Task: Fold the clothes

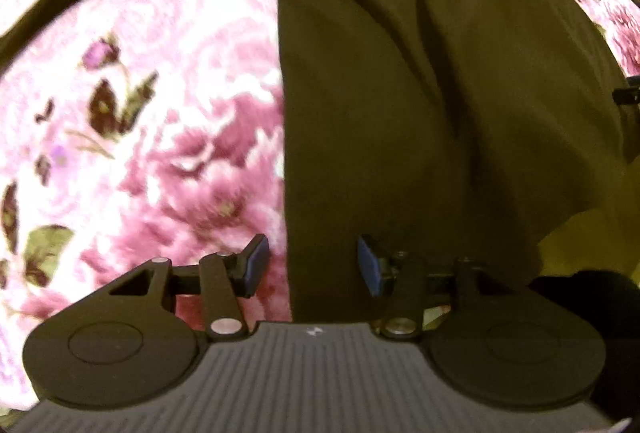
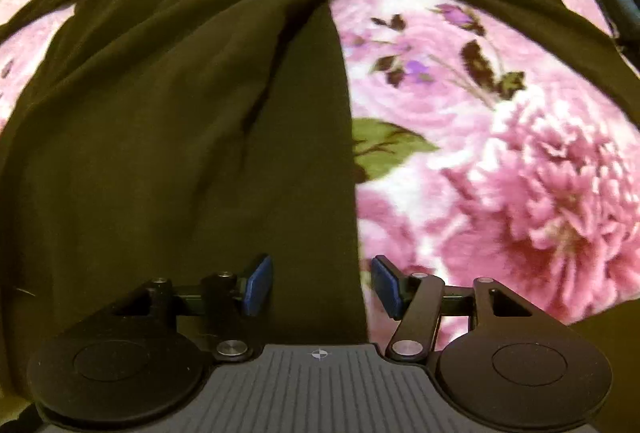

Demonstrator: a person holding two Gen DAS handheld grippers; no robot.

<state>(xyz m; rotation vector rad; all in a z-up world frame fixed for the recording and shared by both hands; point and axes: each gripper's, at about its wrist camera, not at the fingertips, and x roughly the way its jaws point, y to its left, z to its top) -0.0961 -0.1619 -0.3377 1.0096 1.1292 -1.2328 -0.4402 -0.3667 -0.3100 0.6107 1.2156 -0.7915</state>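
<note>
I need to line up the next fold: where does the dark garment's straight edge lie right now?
In both wrist views the dark garment lies on the pink floral blanket, its edge running between each gripper's open blue pads.

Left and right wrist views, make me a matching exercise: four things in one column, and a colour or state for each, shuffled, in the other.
Things:
1. garment
2. blanket
3. left gripper
4. gripper pads

Descriptions:
A. pink with a floral print
B. blue
C. dark olive-brown, spread out with creases
D. jaws apart over the garment's straight edge, nothing pinched

Pairs: 1-C, 2-A, 3-D, 4-B
</note>
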